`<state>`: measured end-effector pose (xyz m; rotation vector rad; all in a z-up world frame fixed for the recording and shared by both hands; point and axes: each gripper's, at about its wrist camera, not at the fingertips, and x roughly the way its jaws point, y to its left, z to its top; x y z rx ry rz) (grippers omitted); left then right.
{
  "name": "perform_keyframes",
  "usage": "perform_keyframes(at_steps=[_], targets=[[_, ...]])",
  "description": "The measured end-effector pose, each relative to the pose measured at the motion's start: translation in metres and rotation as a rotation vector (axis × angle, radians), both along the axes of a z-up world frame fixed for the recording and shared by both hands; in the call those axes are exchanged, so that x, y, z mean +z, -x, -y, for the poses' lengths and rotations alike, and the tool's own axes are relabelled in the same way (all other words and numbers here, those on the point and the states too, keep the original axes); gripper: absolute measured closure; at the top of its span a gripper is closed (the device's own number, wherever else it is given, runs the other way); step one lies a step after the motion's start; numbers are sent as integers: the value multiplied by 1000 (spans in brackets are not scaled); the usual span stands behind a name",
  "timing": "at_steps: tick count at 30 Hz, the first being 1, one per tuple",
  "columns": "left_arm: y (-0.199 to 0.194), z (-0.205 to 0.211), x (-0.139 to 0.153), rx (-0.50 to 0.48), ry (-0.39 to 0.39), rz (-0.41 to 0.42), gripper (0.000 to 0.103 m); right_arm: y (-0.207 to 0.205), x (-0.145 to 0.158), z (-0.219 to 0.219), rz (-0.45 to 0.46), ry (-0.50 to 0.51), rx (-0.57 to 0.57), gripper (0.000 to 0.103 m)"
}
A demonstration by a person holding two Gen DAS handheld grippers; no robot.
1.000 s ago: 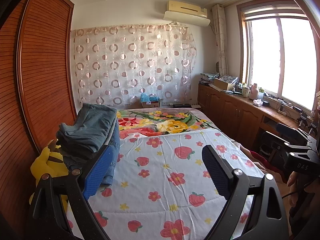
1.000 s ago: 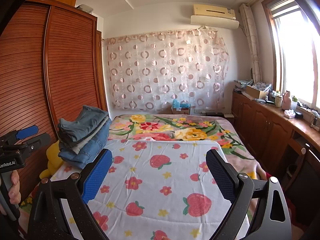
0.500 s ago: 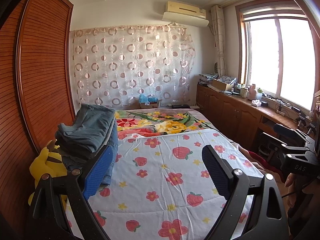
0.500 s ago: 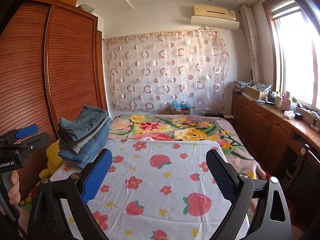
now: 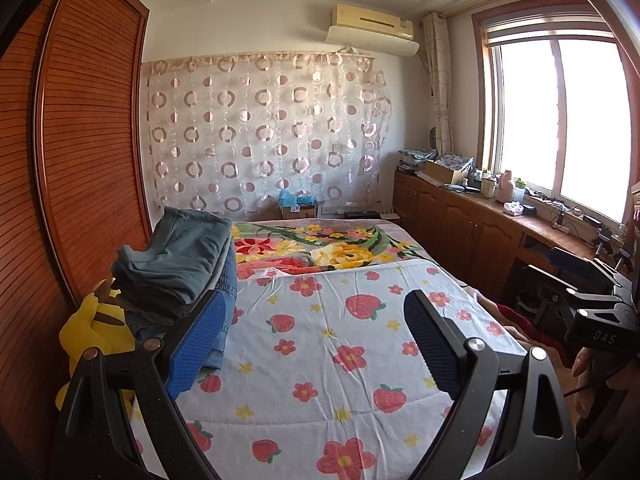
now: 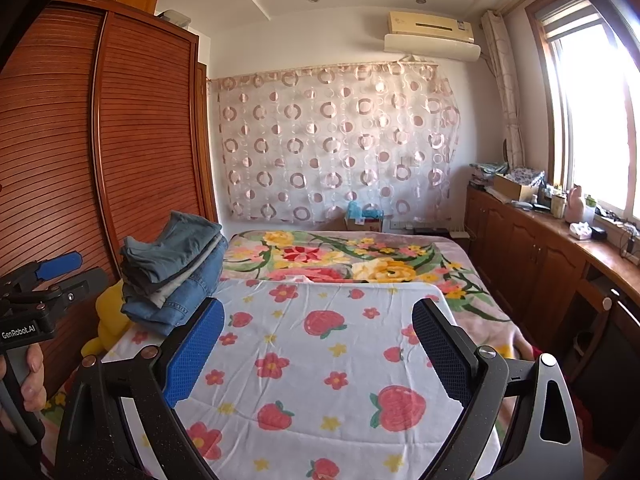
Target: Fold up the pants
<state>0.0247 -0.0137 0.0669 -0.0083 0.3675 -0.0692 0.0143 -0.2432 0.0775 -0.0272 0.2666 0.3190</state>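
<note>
A stack of folded pants, blue and grey denim [image 5: 180, 268], sits at the left edge of the bed; it also shows in the right wrist view [image 6: 176, 264]. My left gripper [image 5: 316, 340] is open and empty, held above the white strawberry-print quilt [image 5: 340, 360], to the right of the stack. My right gripper [image 6: 320, 344] is open and empty above the same quilt [image 6: 320, 360]. The right gripper's body shows at the right edge of the left wrist view [image 5: 592, 312]. The left gripper's body shows at the left edge of the right wrist view [image 6: 36, 296].
A yellow plush toy [image 5: 96, 332] lies beside the stack against the wooden wardrobe [image 5: 80, 160]. A floral blanket [image 5: 320, 248] covers the far bed. Wooden cabinets [image 5: 460, 224] with clutter run under the window on the right. A patterned curtain [image 5: 260, 136] hangs behind.
The left wrist view has shifted very slightly. Both grippers stay open and empty, and the stack has not moved.
</note>
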Motion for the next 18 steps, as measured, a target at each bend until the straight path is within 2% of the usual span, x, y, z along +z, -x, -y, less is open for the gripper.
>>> perform_keyframes(at_steps=[18], targets=[[5, 4, 6, -7, -2, 11, 12, 1, -2, -1, 4, -1, -1, 7]])
